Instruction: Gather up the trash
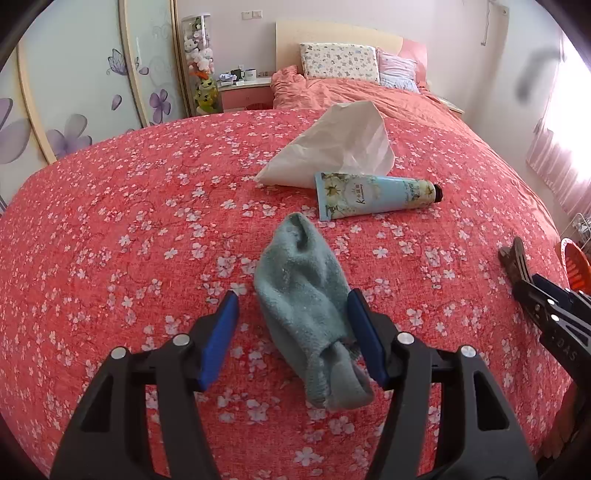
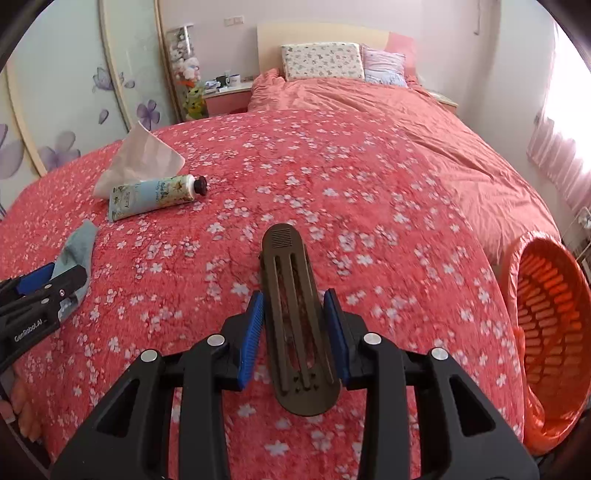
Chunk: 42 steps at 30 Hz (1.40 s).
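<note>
Your right gripper (image 2: 295,317) is clamped on a dark brown hair clip (image 2: 293,314), its blue pads pressed to either side of the clip's slatted body, the ribbed tip pointing up the bed and the rounded end hanging toward you. The clip is lifted off the red blossom-print bedspread (image 2: 332,192). To your right, just off the bed's edge, stands an orange slatted basket (image 2: 546,314) lined with an orange bag, its mouth turned toward the gripper.

Your left gripper (image 1: 291,295) has its jaws apart, straddling a pale teal sock (image 1: 303,295) that lies rumpled on the bedspread (image 1: 129,221). The right-hand pad (image 1: 360,325) touches the sock's side; the left-hand one stands clear of it. The sock's folded cuff end lies nearest you, between the gripper's arms.

Beyond the sock rests a light blue hand cream tube (image 1: 373,195) with a flower print and a dark cap pointing right. Just behind the tube, touching or nearly so, a crumpled white tissue (image 1: 336,147) stands up in a peak. From the right wrist, the tube (image 2: 155,195), tissue (image 2: 140,162) and sock (image 2: 77,251) sit well to the left, with the left gripper at the sock.

At the head of the bed, a floral pillow (image 1: 340,61) and a striped pink one (image 1: 397,68) lean on the headboard (image 1: 332,31), and a nightstand (image 1: 245,90) holding mugs stands at the left.
</note>
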Each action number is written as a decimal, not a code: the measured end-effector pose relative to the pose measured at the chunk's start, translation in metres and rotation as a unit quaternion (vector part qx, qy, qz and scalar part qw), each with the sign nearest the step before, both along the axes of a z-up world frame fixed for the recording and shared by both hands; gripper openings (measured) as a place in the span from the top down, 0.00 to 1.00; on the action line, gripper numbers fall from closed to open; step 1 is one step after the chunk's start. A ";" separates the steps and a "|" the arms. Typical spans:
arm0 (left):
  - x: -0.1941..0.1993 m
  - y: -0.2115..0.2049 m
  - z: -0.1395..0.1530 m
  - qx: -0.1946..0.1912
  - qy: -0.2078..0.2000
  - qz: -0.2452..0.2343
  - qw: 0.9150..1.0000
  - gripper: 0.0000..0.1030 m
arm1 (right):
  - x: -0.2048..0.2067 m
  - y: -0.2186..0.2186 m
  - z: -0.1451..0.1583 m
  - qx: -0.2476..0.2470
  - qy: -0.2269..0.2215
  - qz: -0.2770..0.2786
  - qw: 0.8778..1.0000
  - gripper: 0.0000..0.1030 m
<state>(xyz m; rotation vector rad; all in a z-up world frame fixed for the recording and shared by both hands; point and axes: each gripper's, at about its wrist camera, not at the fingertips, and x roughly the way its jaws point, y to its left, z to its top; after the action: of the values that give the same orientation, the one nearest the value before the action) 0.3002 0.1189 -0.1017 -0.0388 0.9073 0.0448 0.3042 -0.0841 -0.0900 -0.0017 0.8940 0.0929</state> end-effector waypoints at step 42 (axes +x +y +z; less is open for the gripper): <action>-0.009 0.000 0.013 -0.024 -0.019 -0.028 0.999 0.88 | -0.020 -0.019 0.005 0.058 -0.011 0.019 0.998 0.70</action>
<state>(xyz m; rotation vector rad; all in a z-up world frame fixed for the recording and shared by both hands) 0.2913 0.1194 -0.0890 -0.0579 0.8715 -0.0305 0.2838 -0.1034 -0.0851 0.0879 0.8662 0.1791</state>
